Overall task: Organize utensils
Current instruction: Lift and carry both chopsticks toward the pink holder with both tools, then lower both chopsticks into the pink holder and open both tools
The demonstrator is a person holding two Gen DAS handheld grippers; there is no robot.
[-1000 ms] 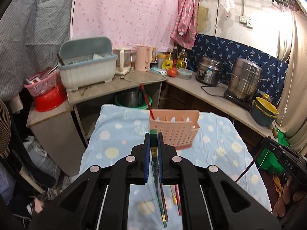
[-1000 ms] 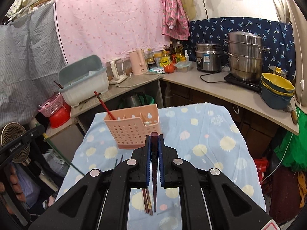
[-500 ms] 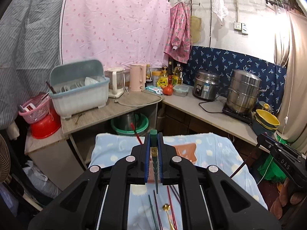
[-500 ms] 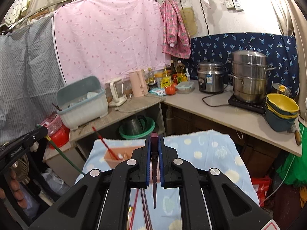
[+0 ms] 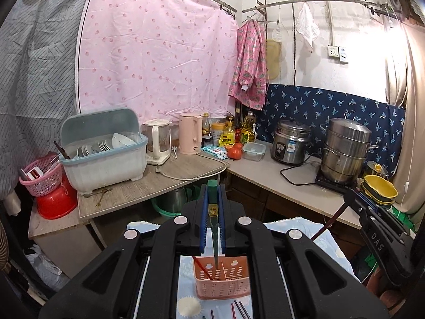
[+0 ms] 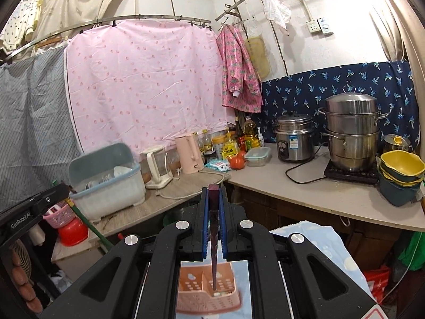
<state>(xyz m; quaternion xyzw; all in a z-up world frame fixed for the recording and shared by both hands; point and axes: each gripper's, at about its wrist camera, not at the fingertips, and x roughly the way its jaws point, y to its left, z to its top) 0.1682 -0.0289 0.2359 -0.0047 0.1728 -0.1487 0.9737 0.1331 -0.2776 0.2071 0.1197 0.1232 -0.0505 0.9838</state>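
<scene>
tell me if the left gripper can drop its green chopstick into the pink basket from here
Probably yes. The left gripper holds the green chopstick point down over the basket, tip near a divider, with only a red chopstick leaning inside.

Each wrist camera looks forward along its fingers, high above the pink caddy (image 5: 222, 279) at 6 o'clock; both share the kitchen counter (image 6: 305, 194) at 12.

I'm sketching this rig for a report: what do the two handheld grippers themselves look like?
Both match: glossy black angular plastic bodies with round silver bolt heads and blue ribbed pads lining the fingers, on the left gripper and the right gripper. Seen from the other camera, the left one's side reads "GenRobot.AI", the right one's "DAS". No cables or sleeves are visible.
</scene>
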